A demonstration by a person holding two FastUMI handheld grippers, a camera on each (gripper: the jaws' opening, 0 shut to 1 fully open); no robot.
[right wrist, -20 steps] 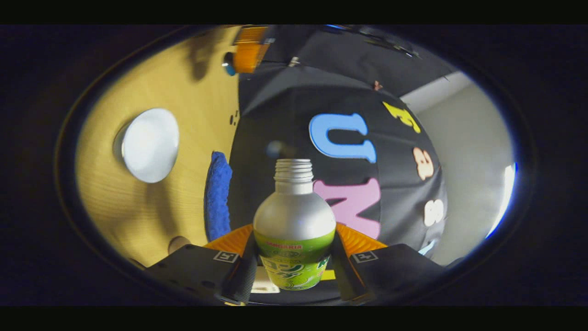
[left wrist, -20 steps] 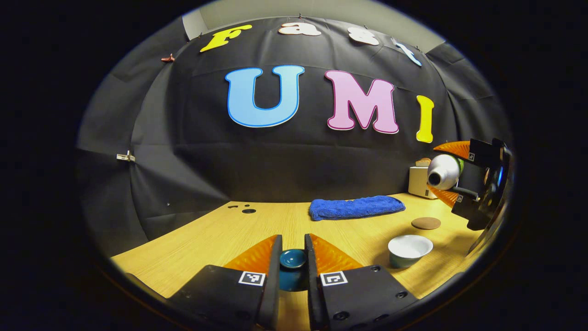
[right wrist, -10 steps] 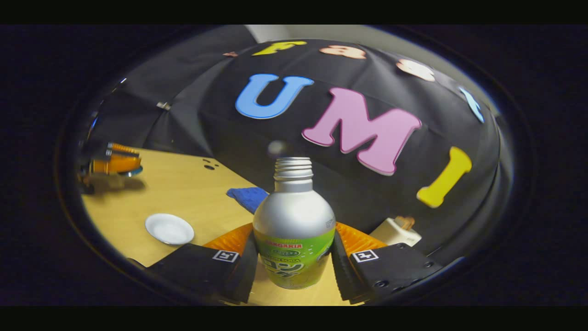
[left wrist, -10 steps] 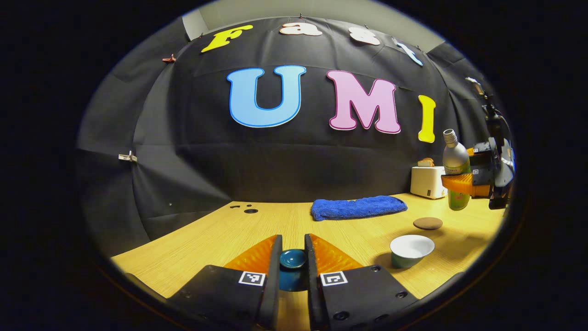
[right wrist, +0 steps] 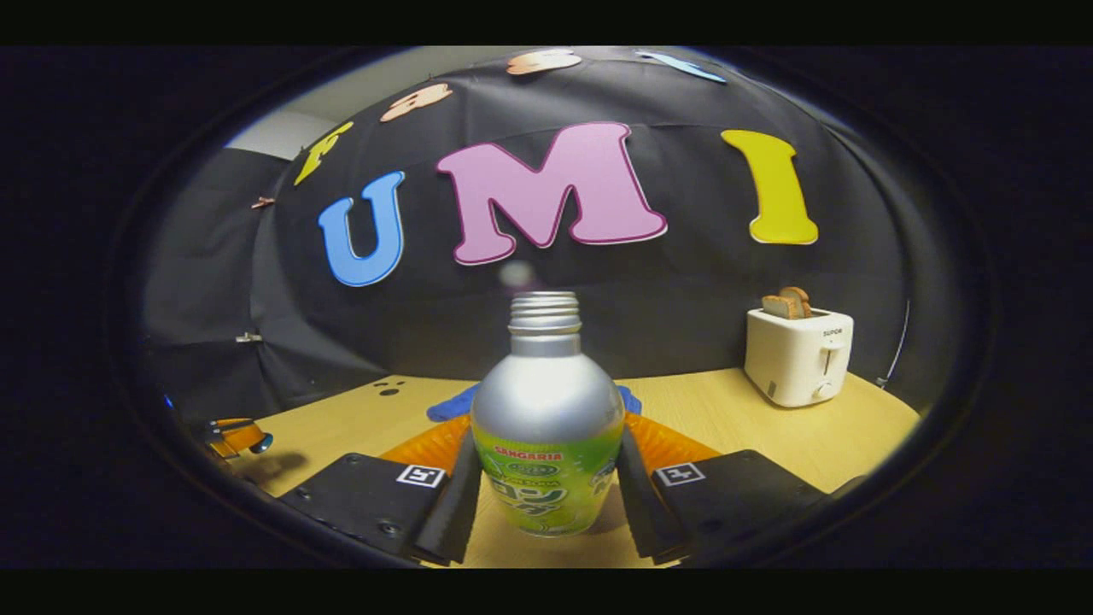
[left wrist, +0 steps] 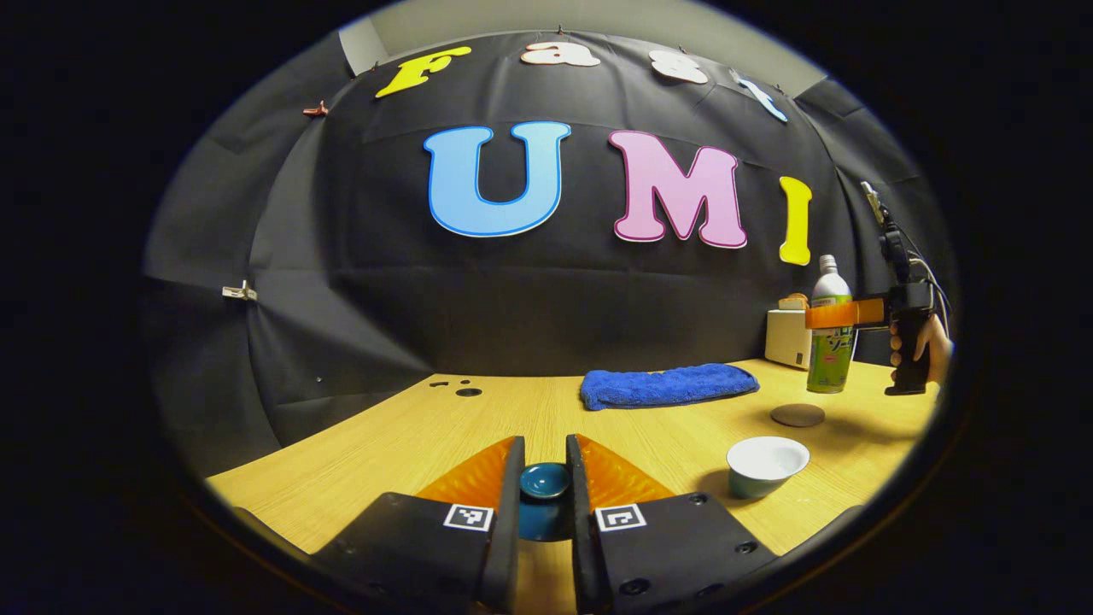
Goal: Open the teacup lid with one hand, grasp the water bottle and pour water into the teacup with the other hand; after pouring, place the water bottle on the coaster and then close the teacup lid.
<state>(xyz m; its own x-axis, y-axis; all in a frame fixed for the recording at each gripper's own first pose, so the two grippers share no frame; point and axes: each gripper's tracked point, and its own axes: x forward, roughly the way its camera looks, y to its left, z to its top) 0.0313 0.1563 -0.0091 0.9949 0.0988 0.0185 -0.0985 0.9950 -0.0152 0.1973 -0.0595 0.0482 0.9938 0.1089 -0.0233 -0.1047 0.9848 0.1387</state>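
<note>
Now we hold the right tool [right wrist: 545, 491] closed around the upright water bottle [right wrist: 546, 427], above the coaster [left wrist: 797, 415]; our left tool [left wrist: 544, 478] pinches the teacup lid [left wrist: 545, 481], teacup [left wrist: 766, 465] uncovered on the surface [left wrist: 427, 436].

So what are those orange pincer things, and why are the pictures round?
They are hand-held grippers; a person carries one in each hand. A small wide-angle camera rides on each, which makes the pictures round. In the left gripper view, the left gripper pinches a small dark blue teacup lid. On the light wooden table sit a white open teacup, a round brown coaster, a folded blue towel and a white toaster. In the right gripper view, the right gripper holds a silver and green water bottle upright. A hand holds that gripper.
</note>
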